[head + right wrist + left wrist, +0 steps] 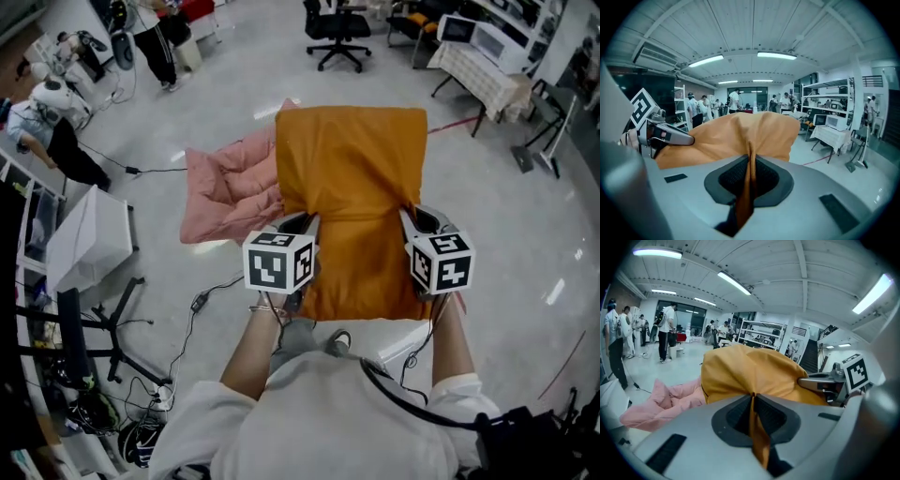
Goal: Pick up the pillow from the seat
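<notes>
Two corners of the orange pillow [352,169] are gripped, and it hangs in the air above the grey floor [525,253].
We see the left gripper [302,225] with its fingers [733,416] pressed shut on a fold of orange fabric at the pillow's near left corner, and the right gripper [411,220] with its fingers [766,176] pinching another fold at the near right corner. We make out a pink padded cushion [230,192] at the pillow's left side, partly behind it, and a black office chair [336,28] well beyond on the floor.
</notes>
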{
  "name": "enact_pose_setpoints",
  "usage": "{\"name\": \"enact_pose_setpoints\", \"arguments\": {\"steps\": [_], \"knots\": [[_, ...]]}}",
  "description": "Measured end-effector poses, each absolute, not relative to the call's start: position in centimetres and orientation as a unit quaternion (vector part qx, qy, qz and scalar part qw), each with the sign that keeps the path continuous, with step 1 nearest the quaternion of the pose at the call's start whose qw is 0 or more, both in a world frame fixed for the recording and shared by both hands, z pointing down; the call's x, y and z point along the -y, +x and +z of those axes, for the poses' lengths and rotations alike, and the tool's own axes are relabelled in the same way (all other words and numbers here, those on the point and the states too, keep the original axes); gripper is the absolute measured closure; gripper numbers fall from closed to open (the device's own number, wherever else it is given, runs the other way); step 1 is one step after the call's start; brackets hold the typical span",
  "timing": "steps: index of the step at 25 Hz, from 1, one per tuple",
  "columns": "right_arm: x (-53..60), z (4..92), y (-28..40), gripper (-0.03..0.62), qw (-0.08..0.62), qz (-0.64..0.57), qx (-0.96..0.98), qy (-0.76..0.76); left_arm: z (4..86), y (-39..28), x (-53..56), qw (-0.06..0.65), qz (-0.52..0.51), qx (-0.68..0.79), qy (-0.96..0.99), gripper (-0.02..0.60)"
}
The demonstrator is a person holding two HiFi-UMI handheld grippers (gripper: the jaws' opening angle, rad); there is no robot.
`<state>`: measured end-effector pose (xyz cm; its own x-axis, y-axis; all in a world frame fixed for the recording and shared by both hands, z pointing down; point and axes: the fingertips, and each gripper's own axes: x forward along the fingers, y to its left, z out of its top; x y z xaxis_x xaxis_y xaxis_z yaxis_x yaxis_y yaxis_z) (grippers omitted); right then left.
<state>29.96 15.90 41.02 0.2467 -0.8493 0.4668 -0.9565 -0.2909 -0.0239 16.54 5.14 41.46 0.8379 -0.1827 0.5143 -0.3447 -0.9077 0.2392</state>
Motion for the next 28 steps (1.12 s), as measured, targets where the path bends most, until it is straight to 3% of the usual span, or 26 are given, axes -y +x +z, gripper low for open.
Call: {"name": "enact_pose_setpoints", "arguments": {"steps": [11,20,28], "knots": [[-27.6,44.6,29.4,0.554,0.106,0.263,0.473,0.834,44.9,19.2,-13.7,0.144,0.3,0.012,0.943,0.555],[-31.2,47.1,25.3,0.554,0.069,0.288,0.411,0.862,46.7,17.4,-15.8,0.11,0.327,-0.05,0.937,0.555],[-32.6,46.4,25.8,0.554,0.059,0.278,0.387,0.877,46.0,18.6,-16.8,0.089,0.315,-0.074,0.942,0.555]]}}
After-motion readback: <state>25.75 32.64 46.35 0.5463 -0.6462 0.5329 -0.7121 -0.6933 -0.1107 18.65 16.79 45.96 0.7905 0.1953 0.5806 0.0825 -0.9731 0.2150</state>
